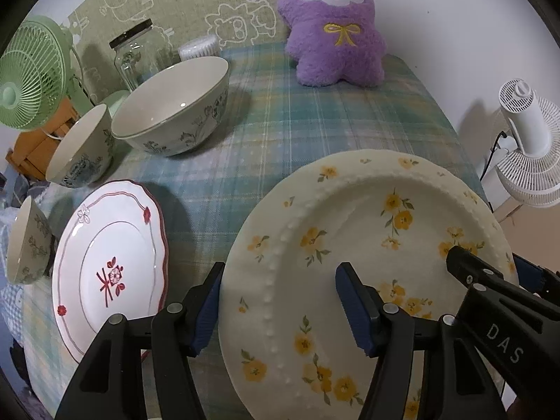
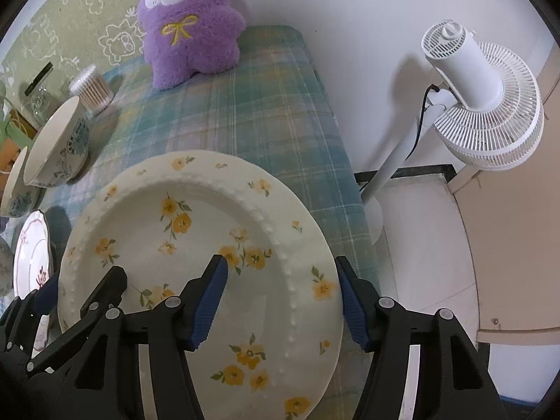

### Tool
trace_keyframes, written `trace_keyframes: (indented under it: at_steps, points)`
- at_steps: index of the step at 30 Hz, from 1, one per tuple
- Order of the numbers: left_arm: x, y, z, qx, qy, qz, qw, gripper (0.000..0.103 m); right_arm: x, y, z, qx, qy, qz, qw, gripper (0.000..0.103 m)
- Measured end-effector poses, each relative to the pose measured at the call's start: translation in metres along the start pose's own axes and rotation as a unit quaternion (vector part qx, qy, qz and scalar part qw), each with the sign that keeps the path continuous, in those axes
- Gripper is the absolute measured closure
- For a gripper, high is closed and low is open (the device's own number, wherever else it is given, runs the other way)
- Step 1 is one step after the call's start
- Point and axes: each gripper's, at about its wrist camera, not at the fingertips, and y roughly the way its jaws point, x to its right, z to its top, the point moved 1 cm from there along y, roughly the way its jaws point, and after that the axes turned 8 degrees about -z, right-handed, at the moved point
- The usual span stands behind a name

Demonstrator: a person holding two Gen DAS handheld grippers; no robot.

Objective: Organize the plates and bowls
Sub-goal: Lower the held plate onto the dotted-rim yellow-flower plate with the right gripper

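A cream plate with yellow flowers (image 1: 353, 245) lies on the plaid tablecloth; it also shows in the right wrist view (image 2: 182, 238). My left gripper (image 1: 280, 301) is open and straddles the plate's left rim, one finger outside, one over the plate. My right gripper (image 2: 280, 294) is open and straddles the plate's right rim; it also shows in the left wrist view (image 1: 490, 273). A white plate with red trim (image 1: 112, 262) lies to the left. A large floral bowl (image 1: 175, 105), a smaller bowl (image 1: 82, 150) and a third bowl (image 1: 28, 241) stand beyond it.
A purple plush toy (image 1: 336, 31) sits at the table's far end. A glass jar (image 1: 133, 52) and a cotton swab tub (image 2: 91, 87) stand at the back left. A green fan (image 1: 31, 73) is left; a white fan (image 2: 483, 105) stands beyond the table's right edge.
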Motion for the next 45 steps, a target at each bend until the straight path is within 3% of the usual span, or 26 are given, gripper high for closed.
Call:
trace_keyframes:
  at_steps: [22,45]
  points:
    - [-0.018,-0.066,-0.019,0.051,0.004,-0.011,0.9986,0.04,-0.013,-0.067,-0.026,0.036,0.001,-0.002,0.999,0.038]
    - [-0.059,-0.107,-0.102,0.051,0.026,-0.026,0.998,0.04,-0.044,-0.104,-0.133,0.026,0.002,-0.018,0.999,0.038]
